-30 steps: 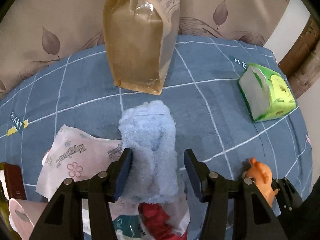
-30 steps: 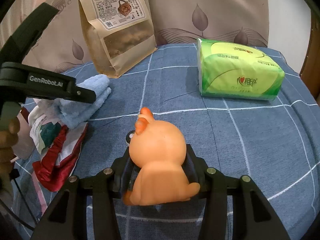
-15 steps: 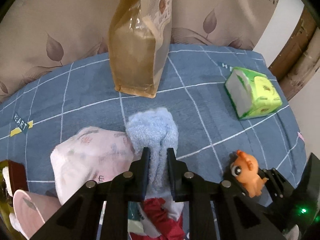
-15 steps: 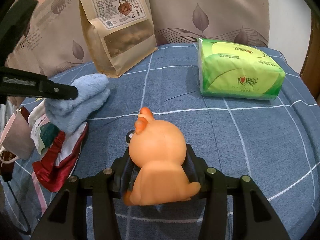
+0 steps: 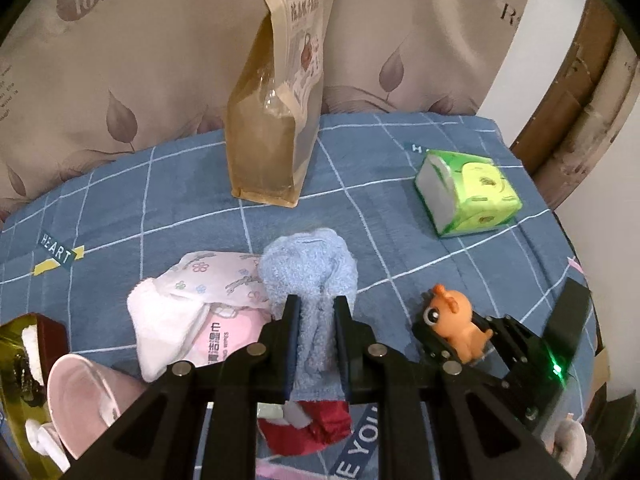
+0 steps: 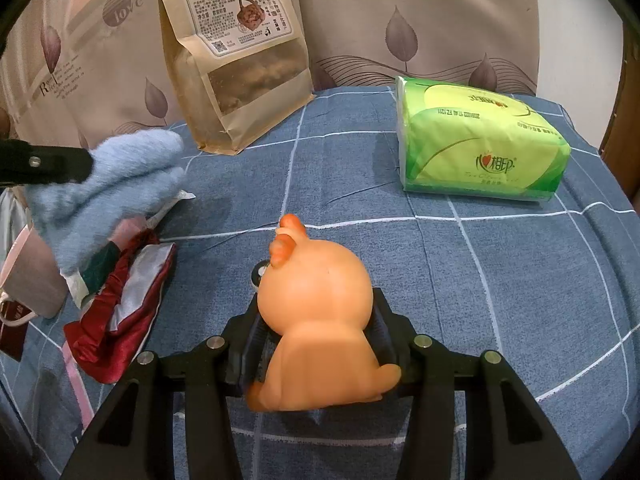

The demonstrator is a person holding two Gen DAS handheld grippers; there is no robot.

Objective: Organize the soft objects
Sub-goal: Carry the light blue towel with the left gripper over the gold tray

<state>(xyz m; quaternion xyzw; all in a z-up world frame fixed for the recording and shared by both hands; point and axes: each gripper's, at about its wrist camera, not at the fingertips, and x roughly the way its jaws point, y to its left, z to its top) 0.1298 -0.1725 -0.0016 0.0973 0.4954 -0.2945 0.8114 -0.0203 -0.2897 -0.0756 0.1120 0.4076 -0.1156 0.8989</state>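
The snack bag (image 5: 276,128) stands at the back of the bed (image 5: 160,200), up against the curtain (image 5: 120,60). The tissue pack (image 5: 468,196) lies to its right. In front of the bag, the towel (image 5: 310,268) sits between the fingers of the left gripper (image 5: 316,322), above a wipes pack (image 5: 212,280) and a cloth (image 5: 316,426). The toy (image 6: 316,316) sits in the right gripper (image 6: 316,334), right of the towel. A cup (image 5: 80,396) lies at the far left.

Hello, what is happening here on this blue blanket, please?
A person works with two handheld grippers. The left gripper is shut on a fluffy light-blue towel, held above a pink wet-wipes pack. The right gripper is shut on an orange rubber toy animal over the blue checked blanket.
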